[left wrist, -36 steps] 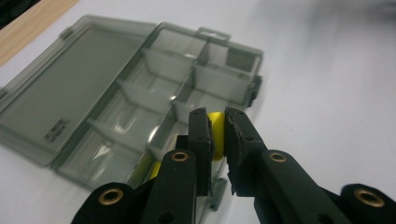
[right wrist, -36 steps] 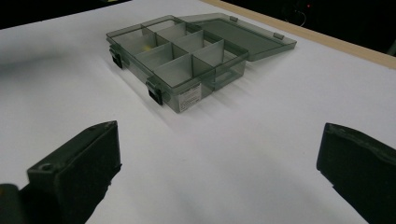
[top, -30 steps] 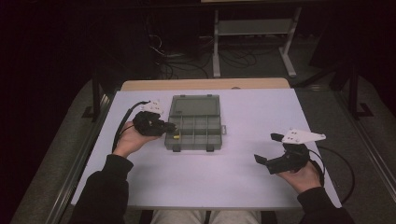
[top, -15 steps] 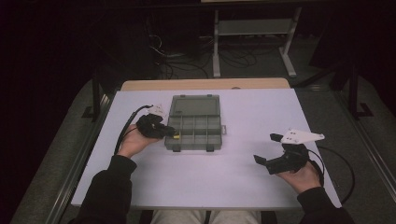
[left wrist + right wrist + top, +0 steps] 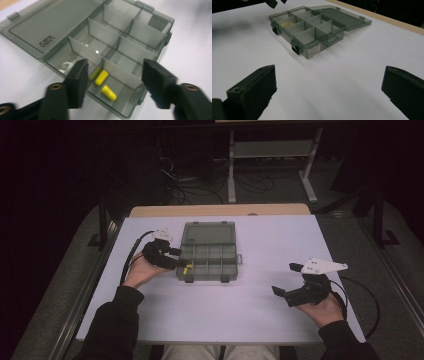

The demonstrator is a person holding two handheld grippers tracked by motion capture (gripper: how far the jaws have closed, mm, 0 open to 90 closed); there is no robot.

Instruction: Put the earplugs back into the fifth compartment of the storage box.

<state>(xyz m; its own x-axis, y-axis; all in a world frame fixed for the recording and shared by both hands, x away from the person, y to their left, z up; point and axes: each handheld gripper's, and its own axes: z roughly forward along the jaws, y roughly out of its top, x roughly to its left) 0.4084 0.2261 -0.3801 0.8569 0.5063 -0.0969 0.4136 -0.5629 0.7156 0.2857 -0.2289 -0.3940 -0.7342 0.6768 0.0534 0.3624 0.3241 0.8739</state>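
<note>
A smoky transparent compartment box (image 5: 207,257) lies on the white table (image 5: 250,310), its lid (image 5: 209,232) folded flat behind it. Two yellow capsule-shaped pieces (image 5: 101,77) (image 5: 108,92) rest in its near-left corner compartment (image 5: 188,268). My left gripper (image 5: 180,258) (image 5: 115,66) hovers open just above that compartment, with nothing between its jaws. My right gripper (image 5: 286,279) (image 5: 327,85) is wide open and empty, low over bare table to the box's right. From there the box (image 5: 309,27) shows farther off, with yellow (image 5: 284,24) in one cell.
The other compartments (image 5: 130,30) look empty. Two black latches (image 5: 295,48) sit on the box's front wall. A tan wooden strip (image 5: 220,210) borders the table's far edge. Cables trail from both grippers. A metal stand (image 5: 270,155) is on the dark floor beyond.
My left gripper has shifted slightly nearer along the box's left side, to its front-left corner. A yellow spot now shows there. The right gripper has stayed put.
</note>
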